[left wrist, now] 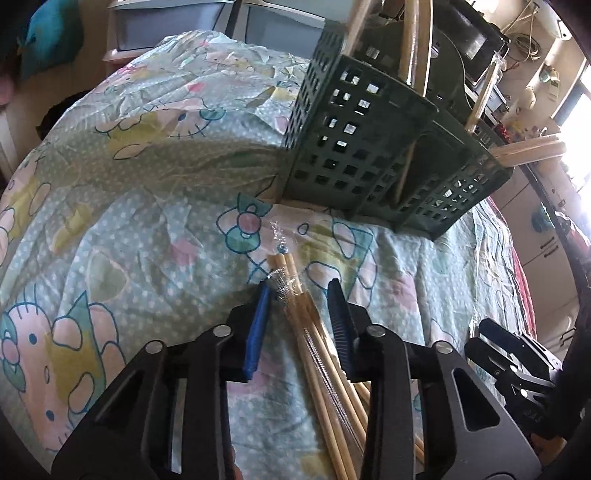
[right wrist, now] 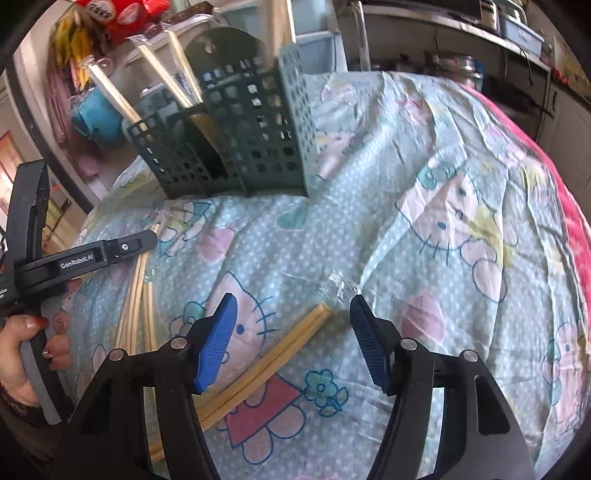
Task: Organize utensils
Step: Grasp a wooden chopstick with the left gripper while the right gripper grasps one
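A dark green perforated utensil caddy [left wrist: 373, 155] stands on a Hello Kitty cloth [left wrist: 147, 192] and holds several wooden utensils. It also shows in the right wrist view [right wrist: 236, 136]. My left gripper [left wrist: 300, 288] is open, its blue pads on either side of a plastic-wrapped bundle of wooden chopsticks [left wrist: 317, 332] lying on the cloth. My right gripper [right wrist: 293, 306] is open above a wrapped pair of chopsticks [right wrist: 280, 354] lying diagonally on the cloth. The left gripper [right wrist: 125, 247] shows at the left of the right wrist view over its bundle [right wrist: 136, 295].
Drawers [left wrist: 177, 29] and shelves with clutter stand behind the table. A red and pink blanket edge [right wrist: 554, 192] runs along the right side. A hand [right wrist: 22, 343] holds the left gripper's handle. The right gripper's body [left wrist: 517, 365] shows at the right of the left wrist view.
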